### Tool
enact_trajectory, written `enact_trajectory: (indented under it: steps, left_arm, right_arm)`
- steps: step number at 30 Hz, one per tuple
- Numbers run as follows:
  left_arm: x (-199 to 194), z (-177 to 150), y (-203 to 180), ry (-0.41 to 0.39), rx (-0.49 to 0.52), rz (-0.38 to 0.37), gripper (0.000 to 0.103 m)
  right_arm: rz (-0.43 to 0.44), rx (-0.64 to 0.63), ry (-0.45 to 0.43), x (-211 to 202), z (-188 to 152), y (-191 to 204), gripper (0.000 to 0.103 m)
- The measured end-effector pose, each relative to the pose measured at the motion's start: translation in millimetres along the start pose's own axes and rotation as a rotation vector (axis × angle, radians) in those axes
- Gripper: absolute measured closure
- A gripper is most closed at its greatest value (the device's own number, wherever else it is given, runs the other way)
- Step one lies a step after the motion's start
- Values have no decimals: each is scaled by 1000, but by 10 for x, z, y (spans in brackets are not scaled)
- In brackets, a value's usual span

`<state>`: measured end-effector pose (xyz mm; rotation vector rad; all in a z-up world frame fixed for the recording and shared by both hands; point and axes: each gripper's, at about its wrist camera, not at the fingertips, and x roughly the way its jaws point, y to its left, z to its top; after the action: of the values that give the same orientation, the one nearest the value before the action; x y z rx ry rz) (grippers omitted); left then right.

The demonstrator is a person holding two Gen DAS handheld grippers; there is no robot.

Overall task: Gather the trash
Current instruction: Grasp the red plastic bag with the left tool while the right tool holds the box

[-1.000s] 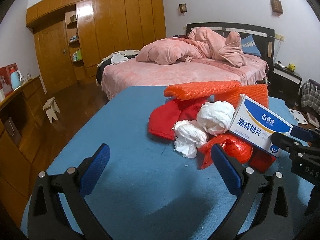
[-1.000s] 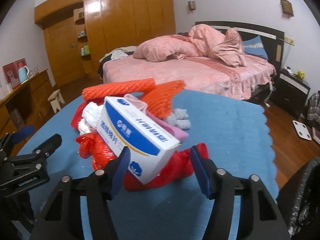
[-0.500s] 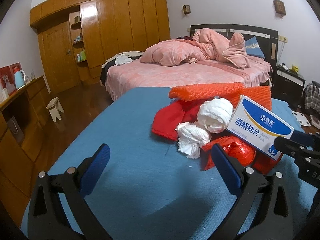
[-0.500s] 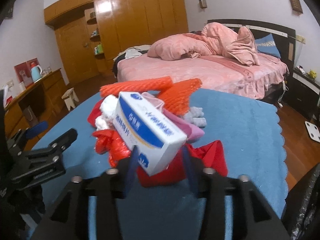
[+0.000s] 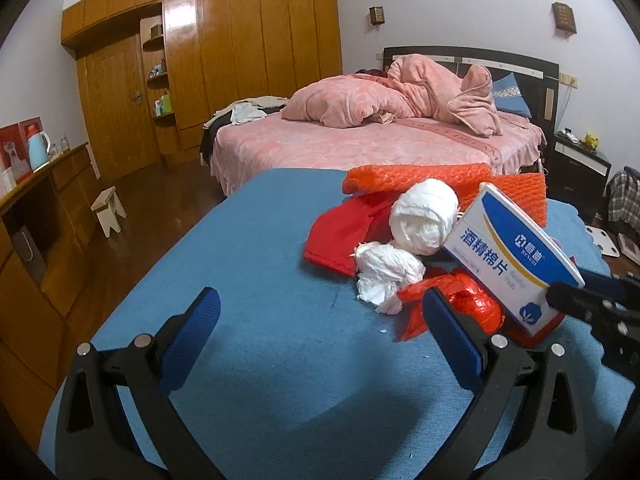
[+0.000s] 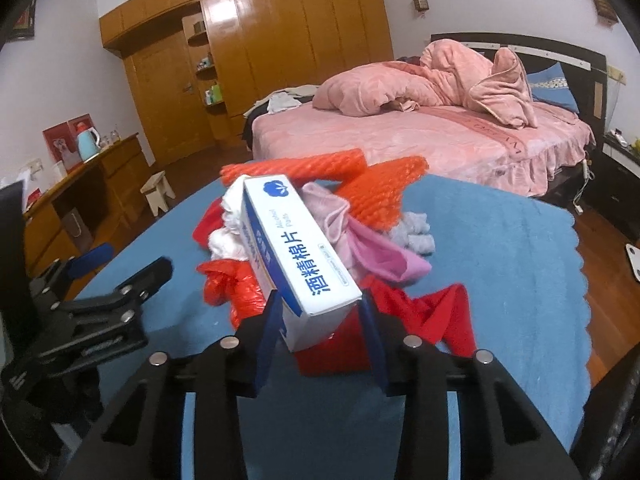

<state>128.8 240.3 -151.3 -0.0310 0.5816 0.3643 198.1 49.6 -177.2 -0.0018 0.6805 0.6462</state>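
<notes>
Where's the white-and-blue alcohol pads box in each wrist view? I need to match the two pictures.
Left wrist view: the alcohol pads box sits right of centre, tilted over the trash pile, its near end at the right gripper.
Right wrist view: box at centre, its near end between the closing fingers.
Shared landmark: the crumpled red plastic bag beside the box.
</notes>
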Motion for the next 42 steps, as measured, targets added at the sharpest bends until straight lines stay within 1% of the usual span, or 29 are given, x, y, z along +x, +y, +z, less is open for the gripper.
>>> enact_trajectory:
  steps: [2,3,4,7,8,9,10,12,14,16,20,25,27,28,29,31,33,34,35,36,37,38,40,42]
  left_arm:
    - [0,-2,-2,-1,0,0,5]
    - [-2,-11,1,-3,-1,0,5]
    - [-3,-7,0,-3,-2,0,5]
    - [-1,-15,23,-1,-9,-2,5]
    - [4,-18,27,2,-11,-3,5]
    - [8,-20,29,4,-12,-3,5]
    - [11,-21,28,6,-12,-4,5]
    - [10,-16,35,5,-12,-5,5]
    - [5,-18,36,3,-9,-6,5]
    - [-13,-19,25,-1,-4,-7,5]
    - [-68,-31,-92,-4,7,-56,5]
    - [-72,-35,-305,-2,26,-108,5]
    - [-31,-24,-397,7,31,-130,8]
    - [-6,-20,-434,14,34,-139,13]
    - [34,-12,-476,27,41,-154,22]
    - [121,-18,-549,64,52,-201,28]
    - [185,-26,-594,91,66,-209,33]
    - [216,-30,-637,105,75,-217,41]
    - [260,-42,-674,129,90,-232,50]
    - [283,-44,-695,139,96,-239,54]
    - [298,-42,-698,147,101,-252,62]
    - [302,-49,-700,149,102,-265,67]
    - [299,-47,-700,144,104,-285,82]
    - [275,-56,-692,134,99,-289,89]
  right_arm:
    - [-10,-6,4,26,2,17,61]
    - [-11,-3,7,51,19,23,58]
    - [-12,6,8,79,46,20,52]
    - [-11,32,7,136,119,10,49]
    - [-1,42,13,161,139,-5,51]
    - [11,49,21,181,148,-17,54]
    - [24,48,31,198,150,-24,62]
    - [35,44,32,176,130,-29,63]
    - [28,43,20,104,97,-38,66]
    - [8,58,0,-3,62,-70,67]
    - [-14,86,-35,-228,-1,-129,68]
    - [-103,52,-56,-482,-141,-134,68]
    - [-114,42,-49,-504,-190,-153,68]
    - [-119,42,-44,-507,-213,-172,68]
    - [-121,45,-40,-506,-220,-182,68]
    - [-121,64,-31,-501,-239,-234,68]
    - [-123,68,-24,-490,-239,-249,68]
    - [-123,69,-21,-480,-244,-267,68]
    - [-121,73,-18,-468,-248,-278,68]
    - [-119,76,-16,-461,-256,-274,68]
    - [-116,78,-14,-451,-261,-273,67]
    - [-113,77,-12,-439,-268,-280,67]
    - [-107,73,-4,-415,-277,-268,67]
    - [-105,74,4,-402,-274,-267,65]
